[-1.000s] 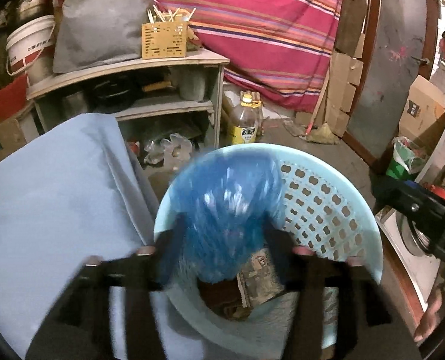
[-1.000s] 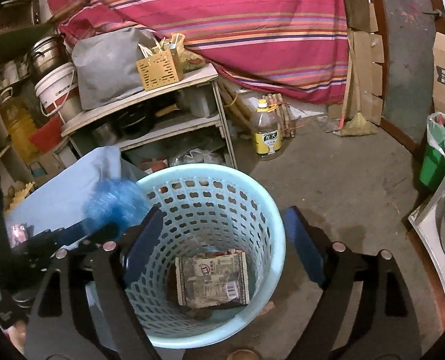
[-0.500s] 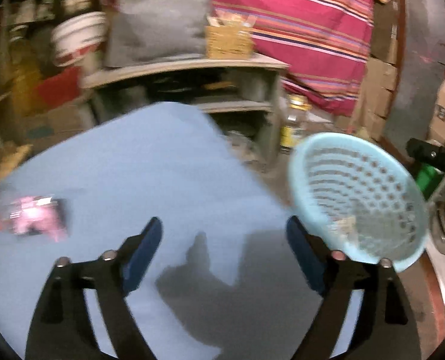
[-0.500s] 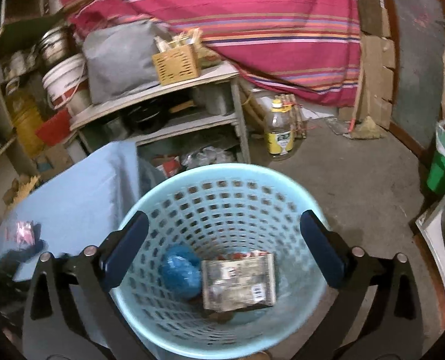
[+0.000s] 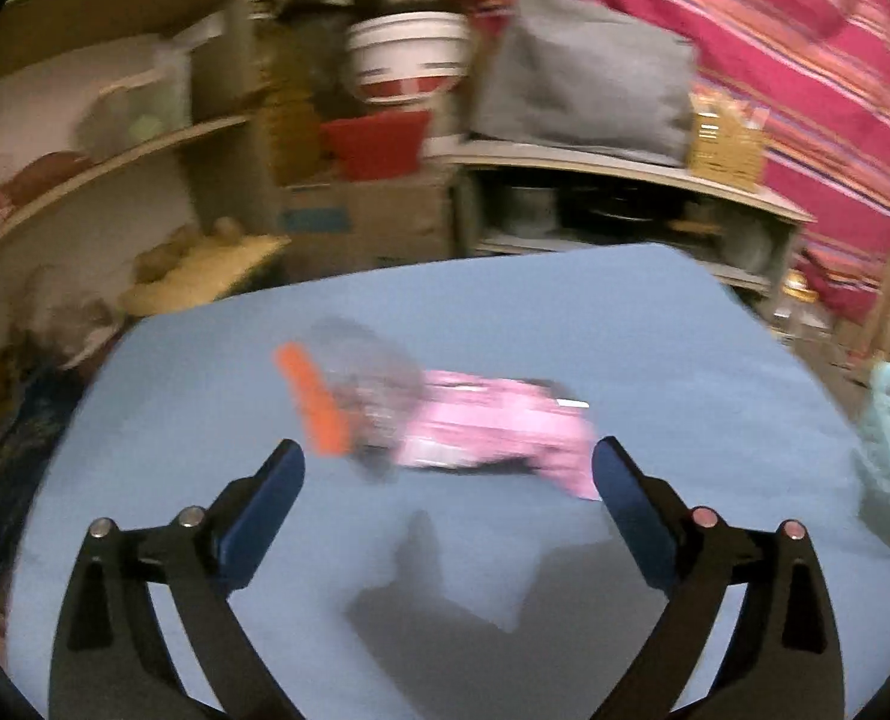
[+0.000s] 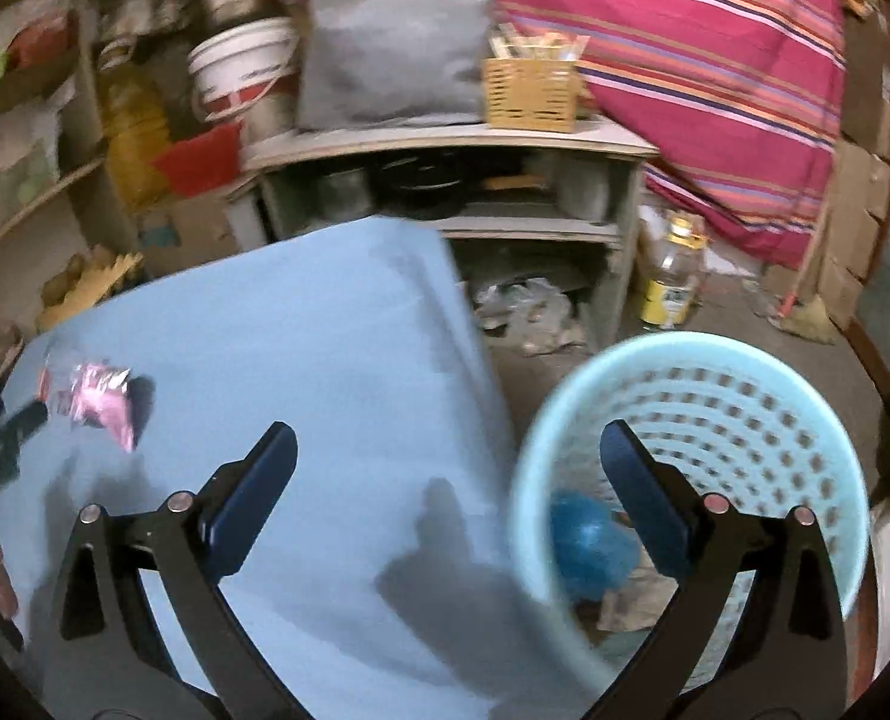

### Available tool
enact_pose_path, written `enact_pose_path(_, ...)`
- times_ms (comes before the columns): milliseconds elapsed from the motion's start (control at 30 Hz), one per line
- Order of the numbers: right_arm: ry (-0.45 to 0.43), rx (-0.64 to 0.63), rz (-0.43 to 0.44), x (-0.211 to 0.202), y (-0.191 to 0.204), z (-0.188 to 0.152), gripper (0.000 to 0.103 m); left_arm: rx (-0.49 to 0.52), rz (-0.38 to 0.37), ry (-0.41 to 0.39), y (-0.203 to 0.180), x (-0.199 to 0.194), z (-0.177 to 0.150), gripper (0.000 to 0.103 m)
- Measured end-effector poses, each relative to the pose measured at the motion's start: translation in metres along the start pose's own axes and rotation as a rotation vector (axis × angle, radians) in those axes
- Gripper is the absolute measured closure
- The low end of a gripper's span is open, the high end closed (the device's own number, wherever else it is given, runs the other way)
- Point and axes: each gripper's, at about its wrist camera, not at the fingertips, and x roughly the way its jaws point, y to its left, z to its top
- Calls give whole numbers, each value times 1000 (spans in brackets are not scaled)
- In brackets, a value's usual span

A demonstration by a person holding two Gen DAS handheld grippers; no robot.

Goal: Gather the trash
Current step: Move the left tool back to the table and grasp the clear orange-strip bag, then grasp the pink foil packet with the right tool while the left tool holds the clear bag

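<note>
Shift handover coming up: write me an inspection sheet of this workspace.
Surface: blue table, mostly bare.
Job's things: pink wrapper beside an orange-capped clear item on the table; blue bag and a printed packet in the light-blue basket.
Clutter: nothing else seen on the table.
Grippers: left gripper opening, empty, before the wrapper; right gripper open, empty.
Cables: nothing seen.
Surroundings: shelves, white bucket, grey bag, striped cloth.

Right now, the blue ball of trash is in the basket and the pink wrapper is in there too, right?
Not quite. The blue ball is in the basket, but the pink wrapper lies on the blue table, outside the basket. The left wrist view shows it ahead of the open left gripper.
</note>
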Motion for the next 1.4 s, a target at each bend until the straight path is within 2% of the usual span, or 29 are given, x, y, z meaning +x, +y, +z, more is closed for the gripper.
enact_pose_path(200,37,-105,24,25,56,-2,4,-77,29,50,46,26,7,8)
enact_pose_path(433,55,-132,48,43,85,-3,4,-75,3,72,53,44,10,11)
enact_pose_path(533,67,-131,52,49,93,-4,4,-75,-12,99,56,53,11,27)
enact_pose_path(633,67,-146,55,51,101,-5,4,-80,-32,114,59,61,11,34)
enact_pose_path(700,66,-155,55,52,106,-5,4,-76,-30,118,60,65,12,43)
enact_pose_path(767,67,-160,58,53,110,-6,4,-85,-62,142,62,71,11,65)
enact_pose_path(833,71,-168,57,55,115,-6,4,-96,-85,163,65,76,10,76)
enact_pose_path(933,72,-183,57,57,123,-7,4,-120,-94,157,71,75,10,82)
enact_pose_path(1067,71,-207,75,59,139,-9,4,-137,-84,117,82,63,13,84)
enact_pose_path(1400,66,-242,171,64,198,-6,4,-130,39,63,132,25,5,84)
